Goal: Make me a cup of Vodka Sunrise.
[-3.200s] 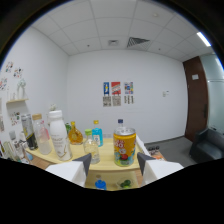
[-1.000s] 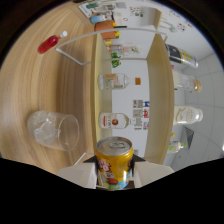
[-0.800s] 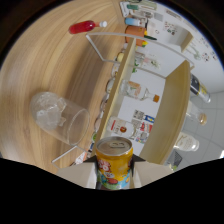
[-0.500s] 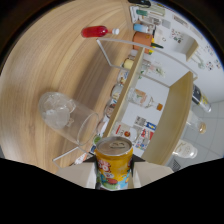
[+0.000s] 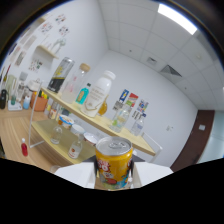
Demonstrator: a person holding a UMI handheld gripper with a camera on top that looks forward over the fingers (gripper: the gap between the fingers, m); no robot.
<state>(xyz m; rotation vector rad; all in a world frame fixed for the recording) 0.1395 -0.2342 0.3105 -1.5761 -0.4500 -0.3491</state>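
Tongs (image 5: 114, 172) clamped on yellow can (image 5: 114, 161), both fingers pressing its sides; can held upright. Beyond can: wooden shelf (image 5: 90, 121) carrying white bottle (image 5: 98, 94) and other bottles, tilted in view.

upper shelf (image 5: 131, 141): pale wood, beyond the jaws, tilted | on it: white bottle (image 5: 99, 94), blue-capped bottle (image 5: 83, 93), dark can (image 5: 61, 75), clear bottles (image 5: 121, 118) | lower shelf (image 5: 46, 135): small glass bottle (image 5: 75, 148), bowls (image 5: 93, 138) | tabletop (image 5: 15, 131): red-capped item (image 5: 23, 147)
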